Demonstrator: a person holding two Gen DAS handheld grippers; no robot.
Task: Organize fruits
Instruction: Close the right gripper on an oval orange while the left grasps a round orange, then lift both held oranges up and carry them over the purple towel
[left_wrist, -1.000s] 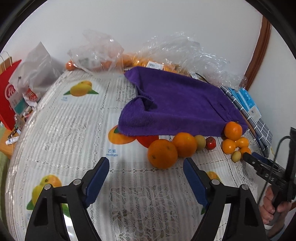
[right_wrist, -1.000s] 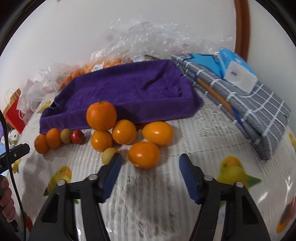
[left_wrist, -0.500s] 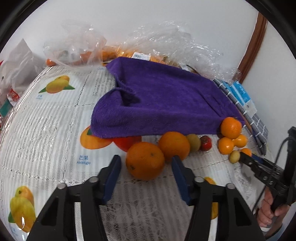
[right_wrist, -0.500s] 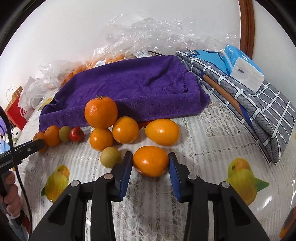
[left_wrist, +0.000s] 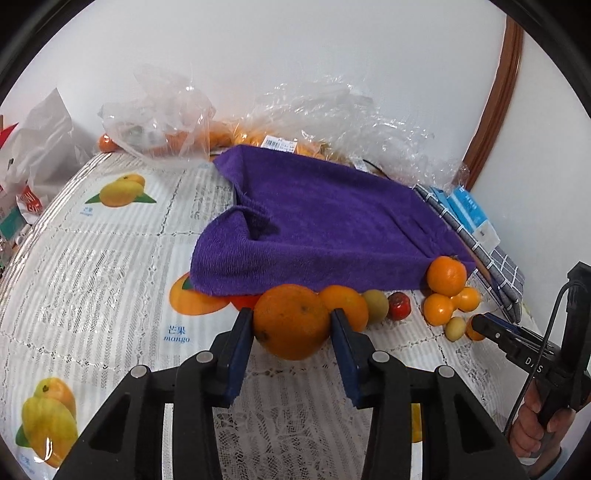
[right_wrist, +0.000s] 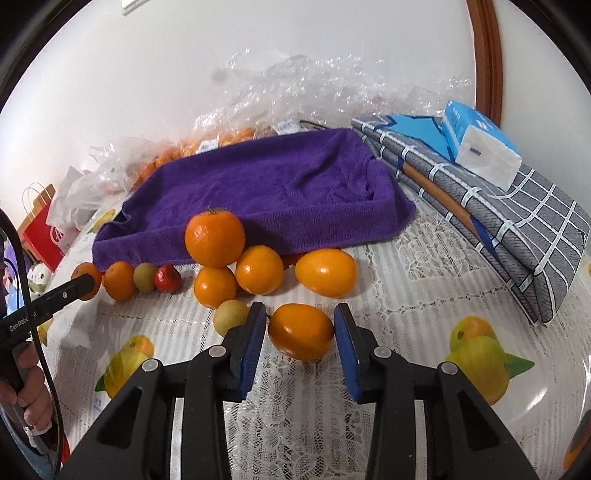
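My left gripper (left_wrist: 291, 323) is shut on a big orange (left_wrist: 291, 321) that rests on the lace tablecloth (left_wrist: 92, 280). A second orange (left_wrist: 347, 304), a small green fruit (left_wrist: 375, 306) and a small red fruit (left_wrist: 399, 305) line up to its right. My right gripper (right_wrist: 300, 330) is shut on an oval orange fruit (right_wrist: 300, 331) on the cloth. Behind it sits a pile of oranges (right_wrist: 236, 258) and a small green fruit (right_wrist: 229, 315). A purple towel (left_wrist: 325, 229) lies behind the fruit, also in the right wrist view (right_wrist: 266, 195).
Clear plastic bags with oranges (left_wrist: 258, 125) line the wall. A folded grey checked cloth (right_wrist: 498, 221) with a tissue pack (right_wrist: 480, 147) lies at the right. A white bag (left_wrist: 33, 147) and a red bag (right_wrist: 44, 229) stand at the left edge.
Both grippers moved forward and closed: the left one onto the big orange, the right one onto the oval orange fruit.
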